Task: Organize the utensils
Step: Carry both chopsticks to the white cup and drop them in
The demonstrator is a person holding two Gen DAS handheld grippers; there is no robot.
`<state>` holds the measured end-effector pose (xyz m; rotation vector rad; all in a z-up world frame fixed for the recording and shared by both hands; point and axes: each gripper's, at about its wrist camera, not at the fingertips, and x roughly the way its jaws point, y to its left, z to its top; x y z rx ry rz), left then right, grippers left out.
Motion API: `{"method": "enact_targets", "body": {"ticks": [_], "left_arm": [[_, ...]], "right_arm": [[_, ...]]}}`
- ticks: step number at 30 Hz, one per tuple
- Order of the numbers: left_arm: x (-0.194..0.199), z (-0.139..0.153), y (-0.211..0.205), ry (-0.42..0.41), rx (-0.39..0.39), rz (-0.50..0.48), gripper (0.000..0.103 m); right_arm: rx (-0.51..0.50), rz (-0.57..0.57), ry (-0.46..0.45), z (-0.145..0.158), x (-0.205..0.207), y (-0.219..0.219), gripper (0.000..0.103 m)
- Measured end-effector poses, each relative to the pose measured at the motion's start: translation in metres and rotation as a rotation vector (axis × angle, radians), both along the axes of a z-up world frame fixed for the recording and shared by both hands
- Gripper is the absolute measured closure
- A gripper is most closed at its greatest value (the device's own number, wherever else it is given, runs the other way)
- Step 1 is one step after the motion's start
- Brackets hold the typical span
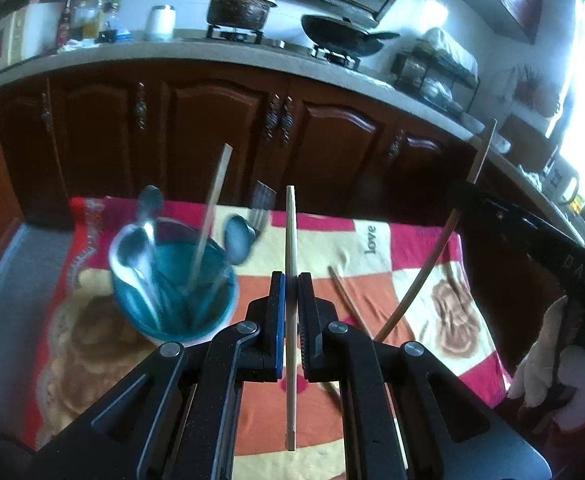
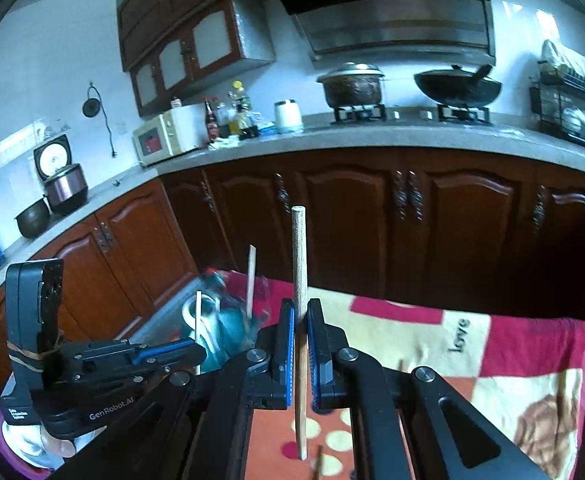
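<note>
My left gripper (image 1: 291,280) is shut on a pale wooden chopstick (image 1: 291,240) held upright above the patterned cloth (image 1: 372,288). A teal cup (image 1: 172,292) to its left holds spoons (image 1: 140,240), a fork (image 1: 260,208) and one chopstick (image 1: 212,208). My right gripper (image 2: 300,316) is shut on a brown chopstick (image 2: 299,264), also upright; that chopstick shows at the right in the left wrist view (image 1: 420,276). The cup (image 2: 228,328) sits blurred to the left in the right wrist view, behind the left gripper (image 2: 172,354). A dark chopstick (image 1: 348,300) lies on the cloth.
The cloth covers a small table in front of dark wooden cabinets (image 2: 372,216). A counter (image 2: 372,136) behind carries a pot, a wok, bottles and a microwave (image 2: 164,136). The table edge drops off at the right (image 1: 492,320).
</note>
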<state>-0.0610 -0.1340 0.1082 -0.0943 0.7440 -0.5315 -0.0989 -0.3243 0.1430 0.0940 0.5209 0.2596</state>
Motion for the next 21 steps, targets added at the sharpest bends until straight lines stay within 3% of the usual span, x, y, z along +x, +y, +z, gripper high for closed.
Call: {"method": "enact_targets", "body": {"ticks": [13,21], "left_arm": [[0.052,0.031,0.084,-0.063,-0.040,0.182,0.098],[0.084,0.016,0.097,-0.094,-0.066,0.257,0.098]], "right_arm": [[0.033,0.120,-0.056,0.037,0.054,0.076,0.098],[-0.019,0.093,-0.081,0.021,0.106,0.119,0.097]]}}
